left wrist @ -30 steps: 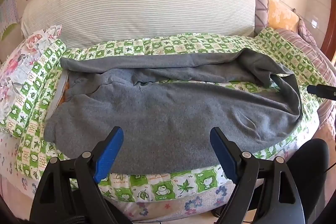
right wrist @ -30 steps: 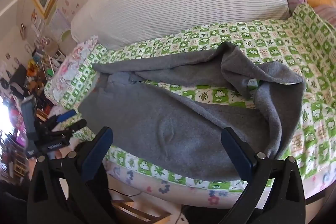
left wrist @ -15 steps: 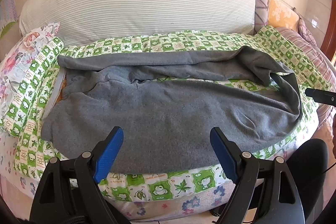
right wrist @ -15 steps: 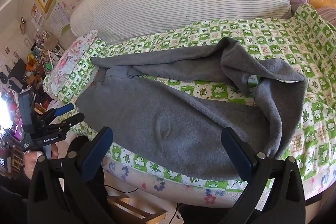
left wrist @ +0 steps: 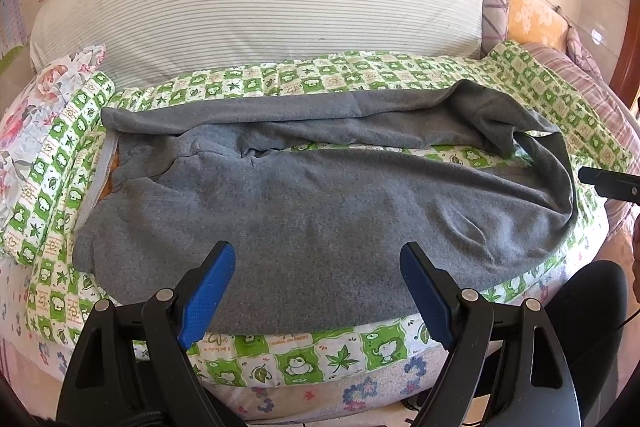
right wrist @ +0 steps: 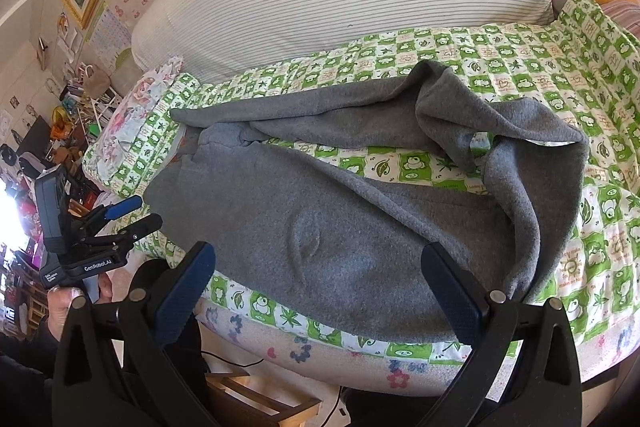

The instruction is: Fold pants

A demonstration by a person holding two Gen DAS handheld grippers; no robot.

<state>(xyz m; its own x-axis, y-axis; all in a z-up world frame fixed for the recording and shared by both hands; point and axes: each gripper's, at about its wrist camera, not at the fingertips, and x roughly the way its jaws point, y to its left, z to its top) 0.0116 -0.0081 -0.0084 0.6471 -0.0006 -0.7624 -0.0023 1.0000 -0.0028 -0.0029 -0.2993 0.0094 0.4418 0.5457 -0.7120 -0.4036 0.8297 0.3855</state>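
Since a second ago I see little change: the pants [left wrist: 320, 211] lie in the same spread shape, and both cameras have shifted only slightly, with the bed sitting a little lower in the left wrist view and the left gripper a touch lower in the right wrist view.

On the far left of my left view is a floral pillow [left wrist: 36, 123]. Next to it starts the green checked quilt [left wrist: 304, 351] that covers the bed, and behind it lies a long striped bolster [left wrist: 256, 3]. The grey pants rest on the quilt near its front edge, long axis running left to right across the bed. One end lies at the left, by the floral pillow. At the right the cloth loops round, and a narrower part runs back to the left along the far side, so a strip of quilt shows between the two parts. I cannot tell which end is the waist.

My left gripper [left wrist: 316, 291] hangs just in front of the pants, blue pads [left wrist: 208, 291] spread wide, gripping nothing. In the right view it shows at the left edge, held in a hand [right wrist: 64, 303].

My right gripper [right wrist: 320, 291] hangs over the front right part of the pants, its fingers likewise wide apart and empty. Its tip [left wrist: 612, 183] pokes into the left view at the right edge.
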